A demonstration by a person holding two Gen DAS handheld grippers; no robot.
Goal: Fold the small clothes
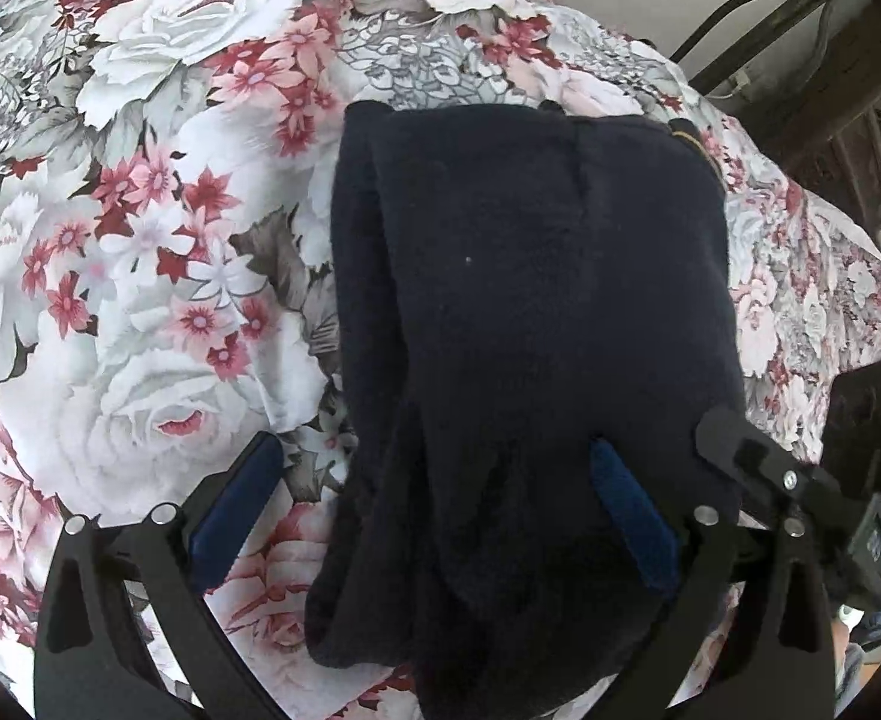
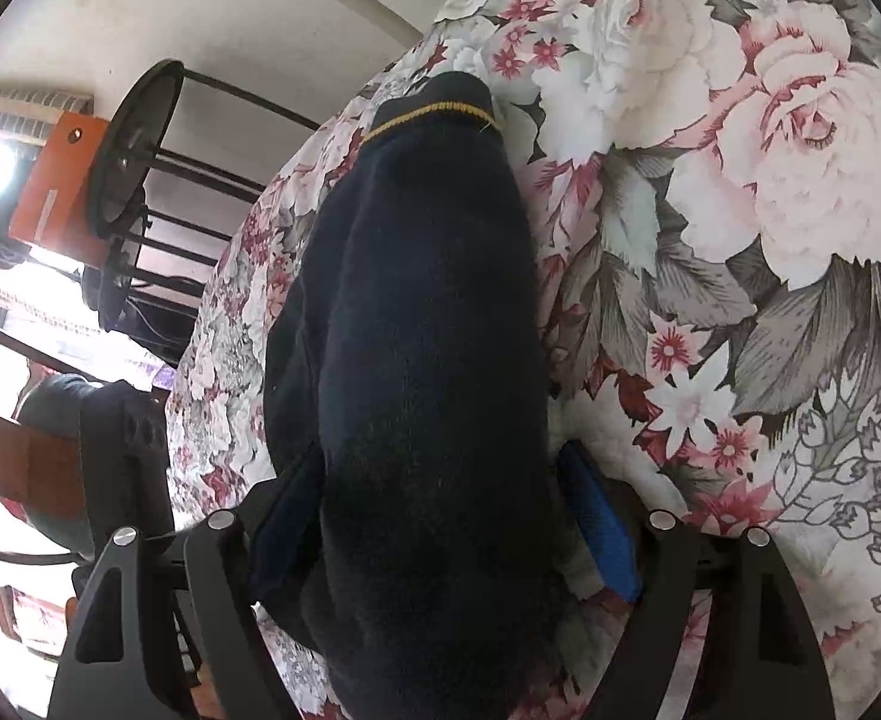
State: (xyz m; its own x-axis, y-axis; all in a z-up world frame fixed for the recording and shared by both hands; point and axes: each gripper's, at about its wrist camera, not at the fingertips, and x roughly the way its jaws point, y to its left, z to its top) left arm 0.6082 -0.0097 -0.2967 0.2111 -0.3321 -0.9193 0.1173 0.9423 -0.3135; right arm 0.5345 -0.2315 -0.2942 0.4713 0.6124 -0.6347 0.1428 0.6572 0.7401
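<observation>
- Now, your floral sheet (image 1: 110,240) spreads under both tongs.
- One navy garment (image 1: 530,300) lies on it, long axis running straight ahead from your right gripper (image 2: 440,516), gold-trimmed end farthest.
- Right jaws straddle its near end, wide apart.
- Your left gripper (image 1: 434,510) gapes too; the garment covers only its right pad.

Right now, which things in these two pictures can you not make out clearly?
- Left wrist view: the near end of the dark garment runs under the frame's lower edge.
- Left wrist view: whether the left tongs touch the garment; their right pad overlaps the cloth.
- Right wrist view: the garment fills the right tongs, hiding the left pad partly.
- Right wrist view: the room beyond the floral sheet is glare-washed.
</observation>
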